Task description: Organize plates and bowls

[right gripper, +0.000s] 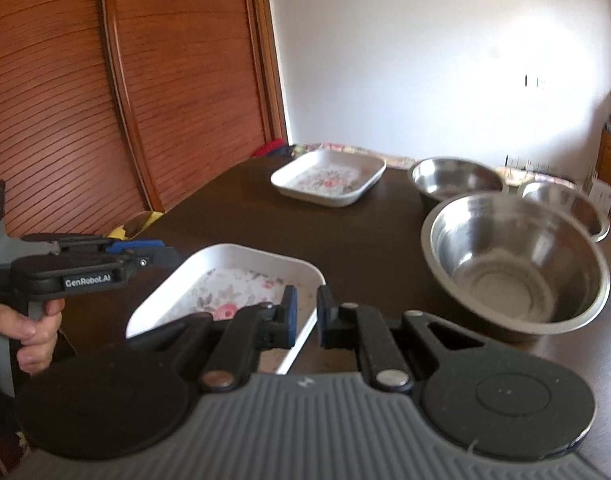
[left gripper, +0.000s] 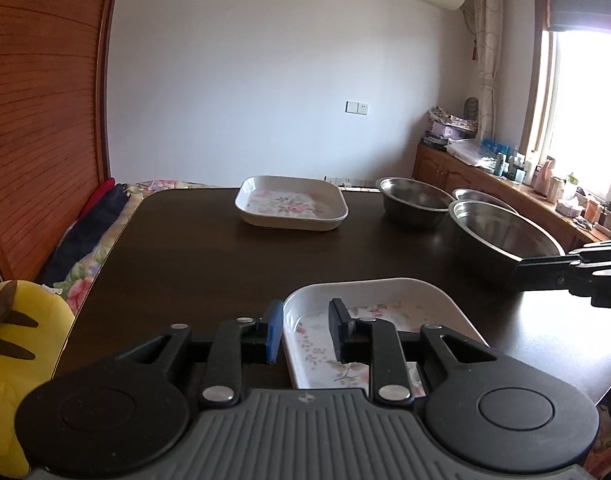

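Observation:
A white floral plate [left gripper: 385, 304] [right gripper: 233, 284] lies at the near edge of the dark table [left gripper: 185, 260]. My left gripper [left gripper: 305, 330] [right gripper: 165, 254] is open and straddles the plate's left rim, one pad outside and one inside, neither pressing. My right gripper [right gripper: 307, 314] [left gripper: 515, 276] is shut with nothing in it and hovers just off the plate's right side, in front of the large steel bowl [left gripper: 501, 232] [right gripper: 513, 264]. A second floral plate [left gripper: 291, 204] [right gripper: 329, 178] sits at the far side. A medium steel bowl [left gripper: 415, 200] [right gripper: 455, 178] and a small one [left gripper: 481, 198] [right gripper: 565, 208] stand behind the large bowl.
A yellow plush toy [left gripper: 9, 340] and a bed with a floral cover [left gripper: 85, 272] lie left of the table. A wooden slatted wardrobe [right gripper: 65, 100] stands behind them. A cluttered sideboard [left gripper: 505, 176] runs under the window on the right. A hand [right gripper: 25, 332] holds the left gripper's handle.

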{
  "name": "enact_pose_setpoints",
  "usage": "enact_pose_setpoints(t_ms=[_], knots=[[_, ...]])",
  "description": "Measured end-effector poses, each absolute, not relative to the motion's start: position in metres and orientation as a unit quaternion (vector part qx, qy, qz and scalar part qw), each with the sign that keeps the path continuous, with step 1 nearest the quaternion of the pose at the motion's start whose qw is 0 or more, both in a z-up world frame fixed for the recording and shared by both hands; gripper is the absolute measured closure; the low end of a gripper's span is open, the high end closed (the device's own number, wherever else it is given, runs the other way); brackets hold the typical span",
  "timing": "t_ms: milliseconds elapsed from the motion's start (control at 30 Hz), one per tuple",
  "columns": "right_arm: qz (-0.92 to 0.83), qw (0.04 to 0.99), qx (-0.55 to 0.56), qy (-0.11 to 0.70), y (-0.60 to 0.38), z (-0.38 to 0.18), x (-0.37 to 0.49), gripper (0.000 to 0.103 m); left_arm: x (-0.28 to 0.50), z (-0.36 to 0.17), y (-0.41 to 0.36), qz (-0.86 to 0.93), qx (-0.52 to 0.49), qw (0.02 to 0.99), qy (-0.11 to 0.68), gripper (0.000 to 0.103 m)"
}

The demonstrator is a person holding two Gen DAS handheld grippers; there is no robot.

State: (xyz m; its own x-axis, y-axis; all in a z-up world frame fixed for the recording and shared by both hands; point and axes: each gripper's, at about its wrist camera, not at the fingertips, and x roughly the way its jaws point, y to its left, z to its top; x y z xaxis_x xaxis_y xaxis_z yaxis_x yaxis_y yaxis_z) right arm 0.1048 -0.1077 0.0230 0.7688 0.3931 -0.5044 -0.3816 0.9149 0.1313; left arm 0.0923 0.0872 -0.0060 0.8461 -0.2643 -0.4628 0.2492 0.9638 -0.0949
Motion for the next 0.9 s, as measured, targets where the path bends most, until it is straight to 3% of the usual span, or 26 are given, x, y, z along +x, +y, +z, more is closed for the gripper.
enact_pose_setpoints(t_ms=[233,300,433,600,667,733,800,900], knots=[[0.204,0.949,-0.007,0.241,-0.11,0.035,0.092,0.091,0.087,0.001,0.085,-0.138,-0.009,0.963,0.233,0.037],[0.204,0.95,-0.007,0.235,-0.112,0.038,0.09,0.091,0.086,0.003,0.083,-0.136,-0.002,0.965,0.224,0.028],[0.201,0.954,-0.004,0.221,-0.116,0.046,0.088,0.091,0.086,0.009,0.081,-0.135,-0.001,0.967,0.217,0.021],[0.192,0.959,-0.007,0.206,-0.119,0.054,0.09,0.09,0.09,0.014,0.078,-0.122,0.005,0.973,0.196,0.002],[0.188,0.961,-0.008,0.202,-0.121,0.056,0.093,0.086,0.093,0.015,0.078,-0.119,0.007,0.974,0.194,0.0],[0.186,0.962,-0.005,0.198,-0.124,0.058,0.094,0.072,0.097,0.015,0.079,-0.115,0.012,0.975,0.192,0.0],[0.187,0.963,0.001,0.195,-0.126,0.059,0.098,0.064,0.103,0.017,0.08,-0.111,0.014,0.975,0.192,0.0],[0.184,0.964,0.006,0.192,-0.128,0.061,0.104,0.061,0.114,0.02,0.08,-0.111,0.013,0.975,0.193,0.0]])
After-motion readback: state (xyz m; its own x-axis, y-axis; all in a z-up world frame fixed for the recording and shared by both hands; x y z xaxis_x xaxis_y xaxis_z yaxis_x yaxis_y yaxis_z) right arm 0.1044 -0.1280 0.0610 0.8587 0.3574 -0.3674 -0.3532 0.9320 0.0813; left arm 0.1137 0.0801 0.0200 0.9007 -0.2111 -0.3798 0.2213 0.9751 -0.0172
